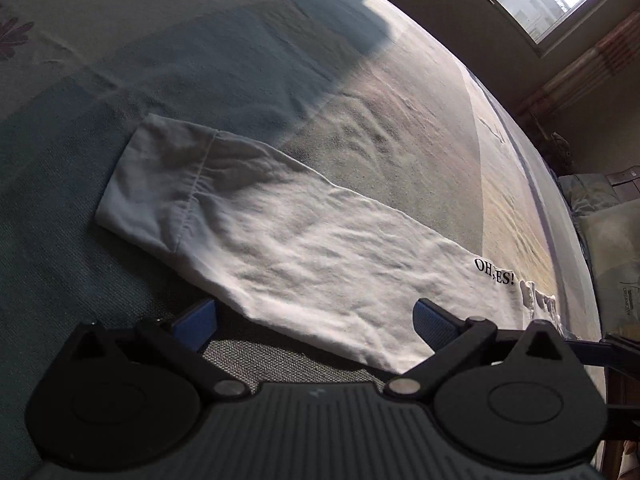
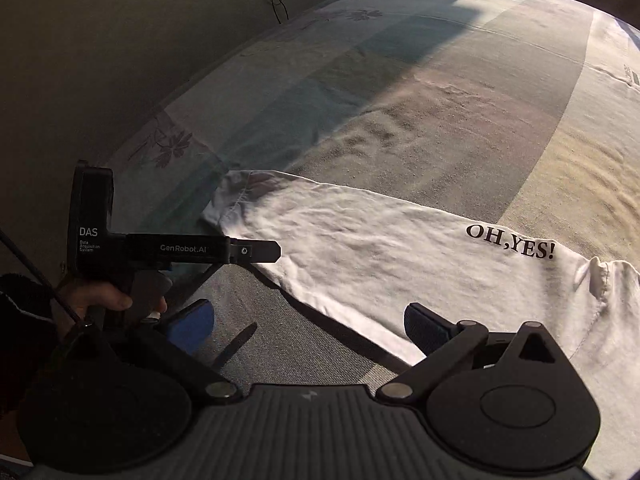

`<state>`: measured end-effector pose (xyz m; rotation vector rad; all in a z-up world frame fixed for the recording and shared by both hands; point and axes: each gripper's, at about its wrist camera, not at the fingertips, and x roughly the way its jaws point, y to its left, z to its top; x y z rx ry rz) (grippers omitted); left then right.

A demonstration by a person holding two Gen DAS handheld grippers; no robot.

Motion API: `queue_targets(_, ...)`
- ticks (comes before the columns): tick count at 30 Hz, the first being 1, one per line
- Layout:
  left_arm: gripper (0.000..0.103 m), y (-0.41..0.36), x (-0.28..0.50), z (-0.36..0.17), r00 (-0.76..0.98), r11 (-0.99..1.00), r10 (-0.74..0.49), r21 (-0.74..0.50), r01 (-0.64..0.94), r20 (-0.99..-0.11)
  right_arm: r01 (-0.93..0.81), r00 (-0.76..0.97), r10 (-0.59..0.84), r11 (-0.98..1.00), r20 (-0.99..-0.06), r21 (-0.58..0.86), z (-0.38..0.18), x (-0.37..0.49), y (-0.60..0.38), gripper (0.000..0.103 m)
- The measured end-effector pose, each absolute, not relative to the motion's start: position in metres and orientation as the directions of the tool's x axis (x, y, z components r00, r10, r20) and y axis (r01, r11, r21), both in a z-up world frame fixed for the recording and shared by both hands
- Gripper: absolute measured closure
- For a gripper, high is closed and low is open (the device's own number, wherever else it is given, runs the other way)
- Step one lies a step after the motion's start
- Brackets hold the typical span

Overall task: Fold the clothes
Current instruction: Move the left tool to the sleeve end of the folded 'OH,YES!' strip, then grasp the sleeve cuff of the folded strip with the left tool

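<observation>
Left wrist view has the white t-shirt (image 1: 304, 240) lying folded lengthwise on the bed (image 1: 240, 60), sleeve out at 10 o'clock, with both the left gripper (image 1: 316, 320) and right gripper (image 2: 308, 328) hovering over its near edge, jaws spread wide, gripping nothing.

White T-shirt (image 2: 380, 256) cut off at 3 o'clock edge, right wrist view. In left wrist view, print (image 1: 494, 271) loses letter in crease; collar (image 1: 538, 300) partly behind gripper finger (image 1: 434, 322). Small pillow label (image 1: 627, 300) probably unreadable.
</observation>
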<state>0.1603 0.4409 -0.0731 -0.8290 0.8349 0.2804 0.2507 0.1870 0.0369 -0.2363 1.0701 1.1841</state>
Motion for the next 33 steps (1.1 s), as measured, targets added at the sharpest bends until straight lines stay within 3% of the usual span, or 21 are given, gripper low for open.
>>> queue_targets(4, 0.001, 0.453, 0.158, -0.079, 0.688, 0.540, -0.112, -0.625, -0.564, -0.717, -0.829, 0.001, 0.636, 0.432, -0.772, 0.356, 0.038, 0.255, 0.191, 0.000)
queue_targets(11, 0.001, 0.461, 0.166, -0.084, 0.716, 0.500, -0.095, -0.655, -0.566, -0.691, -0.898, 0.020, 0.665, 0.340, -0.746, 0.280, 0.051, 0.244, 0.201, 0.000)
queue_targets(18, 0.001, 0.464, 0.127, -0.113, 0.849, 0.115, 0.058, -0.841, -0.528, -0.525, -0.940, 0.069, 0.696, 0.285, -0.715, 0.187, 0.066, 0.230, 0.205, 0.000)
queue_targets(26, 0.001, 0.493, 0.138, -0.117, 0.850, 0.020, 0.179, -0.862, -0.506, -0.495, -0.955, 0.074, 0.707, 0.253, -0.704, 0.154, 0.072, 0.225, 0.205, 0.000)
queue_targets(29, 0.001, 0.491, 0.150, -0.126, 0.880, -0.008, 0.121, -0.887, -0.463, -0.460, -0.948, 0.069, 0.706, 0.267, -0.705, 0.175, 0.069, 0.226, 0.203, 0.000)
queue_targets(33, 0.001, 0.469, 0.166, -0.128, 0.882, 0.099, 0.027, -0.877, -0.471, -0.471, -0.944, 0.070, 0.706, 0.276, -0.704, 0.183, 0.069, 0.225, 0.201, 0.000)
